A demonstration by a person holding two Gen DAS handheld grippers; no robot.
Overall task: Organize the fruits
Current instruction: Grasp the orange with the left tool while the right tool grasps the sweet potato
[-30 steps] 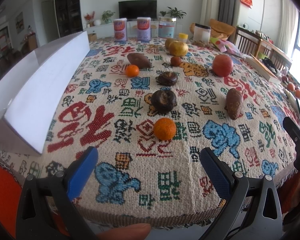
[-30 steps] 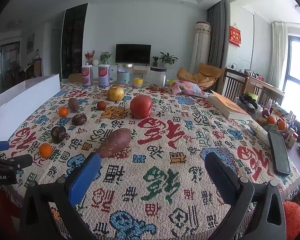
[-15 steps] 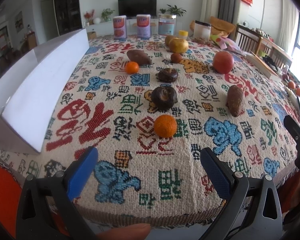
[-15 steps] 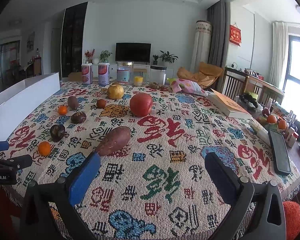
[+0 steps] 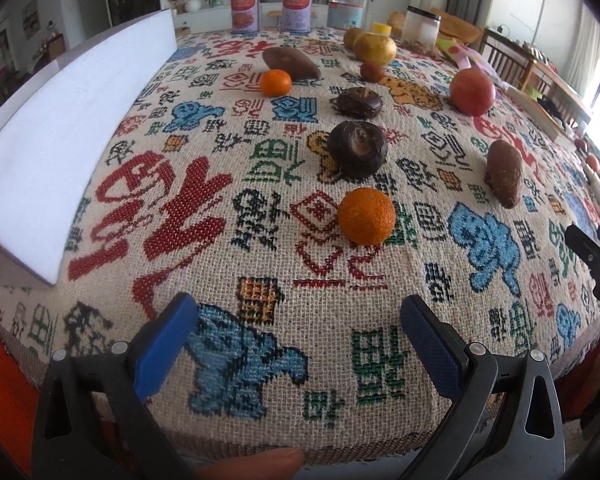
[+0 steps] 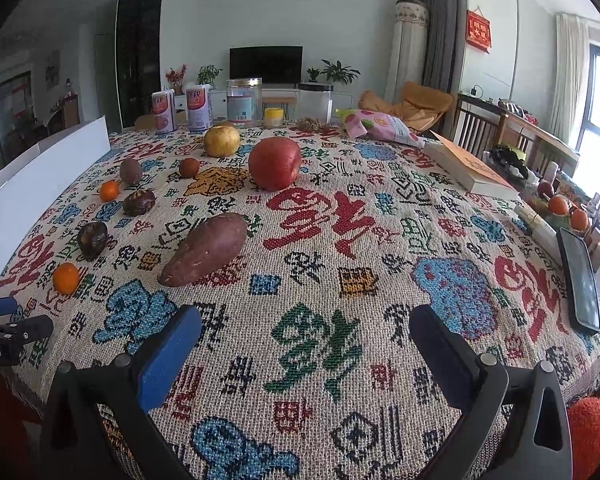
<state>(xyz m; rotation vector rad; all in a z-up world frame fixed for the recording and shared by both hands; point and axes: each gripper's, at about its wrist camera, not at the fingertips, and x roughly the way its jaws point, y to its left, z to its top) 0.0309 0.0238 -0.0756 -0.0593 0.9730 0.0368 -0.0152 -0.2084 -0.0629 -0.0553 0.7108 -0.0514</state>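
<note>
A: Where are the two grippers?

B: Both sit low at the near edge of the worktop (image 6: 380, 216), which is covered by a woven cloth with coloured characters. The left gripper (image 5: 296, 320) has its blue-padded fingers (image 5: 162, 344) wide apart, nothing between them. The right gripper (image 6: 304, 334) is the same: fingers apart, empty.

A: And the fruit?

B: Spread across the cloth, none touching another that I can see. Straight ahead of the left gripper lies a small orange (image 5: 366, 216). Behind it is a dark round fruit (image 5: 357, 149), then a second dark fruit (image 5: 358, 102) further back. A second small orange (image 5: 275, 82) sits just in front of a brown sweet potato (image 5: 291, 63). At the far side are a yellow pear-like fruit (image 5: 374, 48) and a small brown fruit (image 5: 372, 71).

A: What is nearer the right gripper?

B: A long sweet potato (image 6: 204, 249) lies ahead of it, to the left, tilted across the cloth. A big red apple (image 6: 275, 163) stands behind that.

A: Anything else?

B: A white box (image 5: 72, 120) along the left edge, a book (image 6: 470, 166) and a phone (image 6: 580, 280) on the right, tins and jars (image 6: 244, 102) at the back.
</note>
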